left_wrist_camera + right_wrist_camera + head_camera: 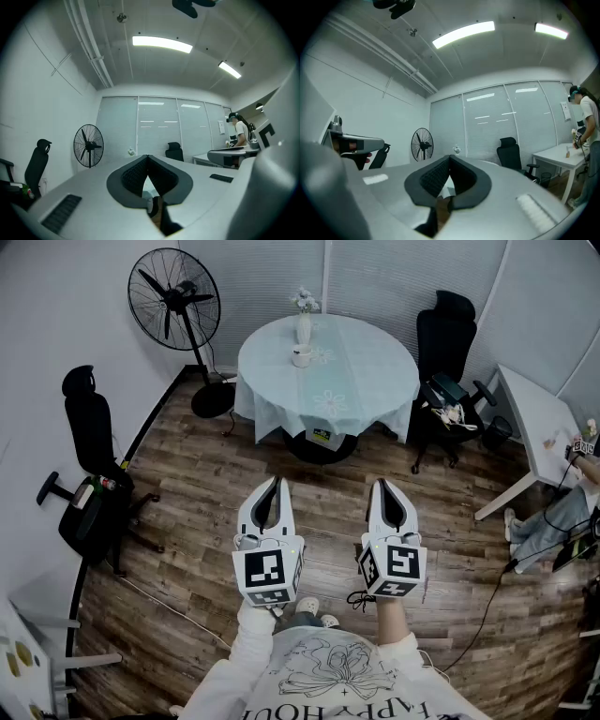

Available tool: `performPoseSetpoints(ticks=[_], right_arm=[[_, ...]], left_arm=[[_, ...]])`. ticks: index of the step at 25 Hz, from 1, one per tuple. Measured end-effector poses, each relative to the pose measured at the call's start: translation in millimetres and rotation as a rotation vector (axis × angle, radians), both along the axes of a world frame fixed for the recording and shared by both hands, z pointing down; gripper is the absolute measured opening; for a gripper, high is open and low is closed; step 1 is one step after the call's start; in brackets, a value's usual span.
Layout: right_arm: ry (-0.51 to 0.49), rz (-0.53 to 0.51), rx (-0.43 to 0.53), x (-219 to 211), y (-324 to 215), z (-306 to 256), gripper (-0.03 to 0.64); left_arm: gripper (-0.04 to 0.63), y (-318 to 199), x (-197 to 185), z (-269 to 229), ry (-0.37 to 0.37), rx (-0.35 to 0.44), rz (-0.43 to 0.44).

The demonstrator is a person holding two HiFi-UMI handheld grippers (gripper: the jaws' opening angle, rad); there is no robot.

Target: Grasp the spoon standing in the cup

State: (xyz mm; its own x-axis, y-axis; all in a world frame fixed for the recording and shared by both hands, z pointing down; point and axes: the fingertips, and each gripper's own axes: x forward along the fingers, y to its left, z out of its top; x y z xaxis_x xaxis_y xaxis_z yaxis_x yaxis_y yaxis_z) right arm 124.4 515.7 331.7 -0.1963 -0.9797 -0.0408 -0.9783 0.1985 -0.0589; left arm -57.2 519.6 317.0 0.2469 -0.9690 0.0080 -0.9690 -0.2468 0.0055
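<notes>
One wide stretch of wood floor [206,521] fills the head view, and at the far end of it sits the round table [375,381] under a pale cloth, well apart from both grippers. Off to the right, a white desk [534,418] runs out of the picture, with a seated person's legs [548,521] just beside it. Back left of the table stands the black fan [174,298] on its pole. One black chair [89,423] waits against the left wall, and a second chair [441,334] is tucked in right of the table. Now down to the near edge: the left gripper [275,481] and right gripper [382,484] are held side by side over the floor, both level and both aimed at the table. In the left gripper view the dark pads [136,176] meet at the tip, so that claw is closed with nothing in it. Same story in the right gripper view: pads [438,176] together and empty. On the table, a white vase [304,329] with flowers stands near the back edge, and the white cup [302,356] is just in front of it, upright. The spoon is too small to pick out from here
</notes>
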Motion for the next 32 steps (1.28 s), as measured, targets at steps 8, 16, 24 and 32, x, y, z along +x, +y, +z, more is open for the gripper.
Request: performPoseSetpoints(ticks=[8,16,24,32], right_arm=[[0.010,-0.001,0.000,-7,-18,1,0.011],[-0.013,0.014,0.026,-11,-39,0,0.011],[-0.016,0.013,0.015,-13,-55,7,0.011],[-0.014,-0.016,0.024,-17,-89,10,0.011]], left_arm=[[0.006,-19,-7,0,0.002,0.004,0.003],[0.006,-41,-16,2,-0.004,0.010,0.011],[0.006,-63,-17,9,-0.005,-0.003,0.024],[0.006,-95,-11,24,0.003,-0.029,0.017]])
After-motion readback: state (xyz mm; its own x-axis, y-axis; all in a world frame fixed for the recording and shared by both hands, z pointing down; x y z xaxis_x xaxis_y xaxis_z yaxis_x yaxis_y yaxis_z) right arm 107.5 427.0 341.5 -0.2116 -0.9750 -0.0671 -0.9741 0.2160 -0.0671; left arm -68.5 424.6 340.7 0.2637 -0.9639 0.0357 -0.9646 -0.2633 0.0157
